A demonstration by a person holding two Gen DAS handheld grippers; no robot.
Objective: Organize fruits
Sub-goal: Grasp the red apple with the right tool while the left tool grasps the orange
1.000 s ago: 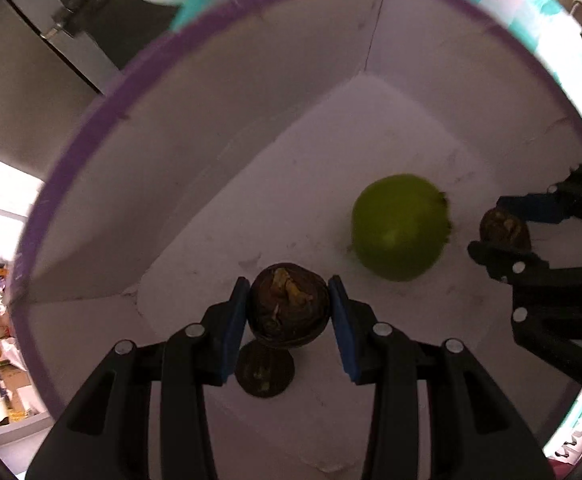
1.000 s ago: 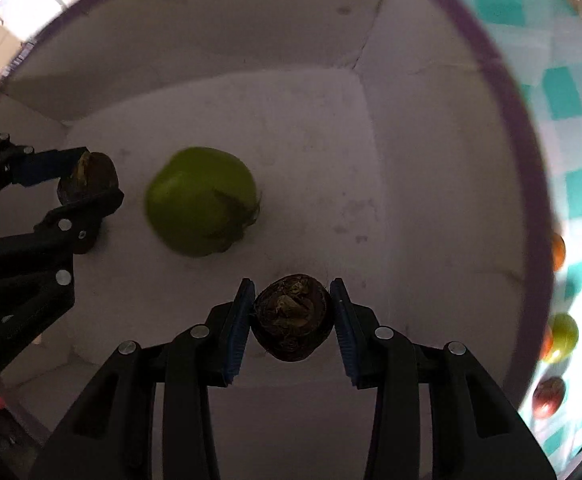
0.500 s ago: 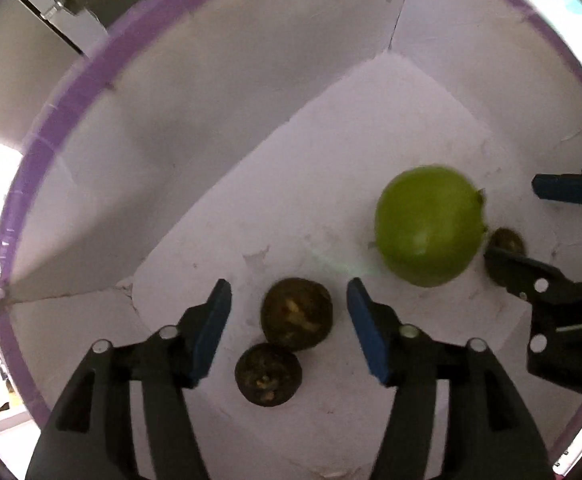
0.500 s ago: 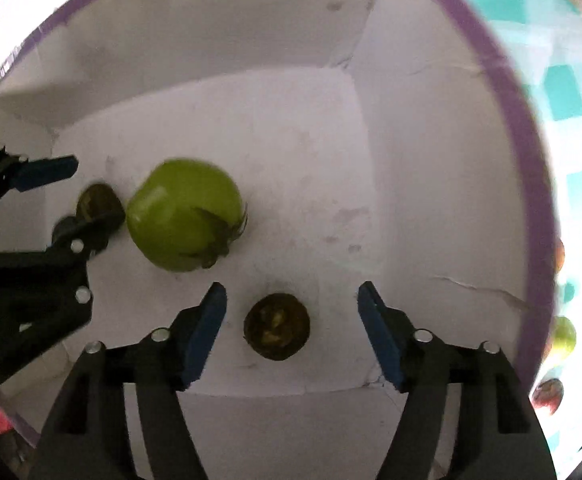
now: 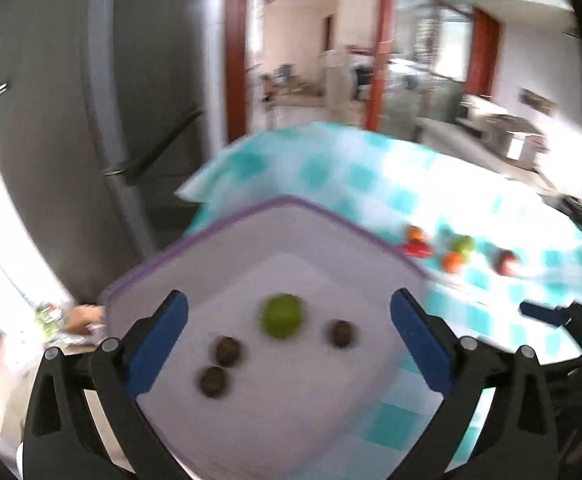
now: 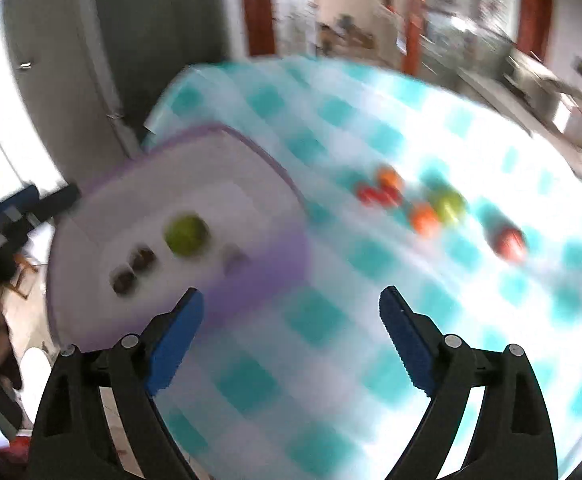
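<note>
Both grippers are held above the table, angled downward, jaws just opened wide with nothing between them: left gripper (image 5: pixel 289 330) over the white bin (image 5: pixel 227 240), right gripper (image 6: pixel 291 320) over the checked tablecloth (image 6: pixel 371 128). Three brown fruits (image 5: pixel 227 351) and one green fruit (image 5: pixel 282 315) lie in the bin.

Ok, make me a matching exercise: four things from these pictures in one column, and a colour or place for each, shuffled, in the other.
Things:
1. box rim
2. big fruit in the box
3. tablecloth
4. small round fruits in the box

Matches:
A. teal and white checks
B. dark brown
C. purple
D. green

Pairs: 1-C, 2-D, 3-A, 4-B
</note>
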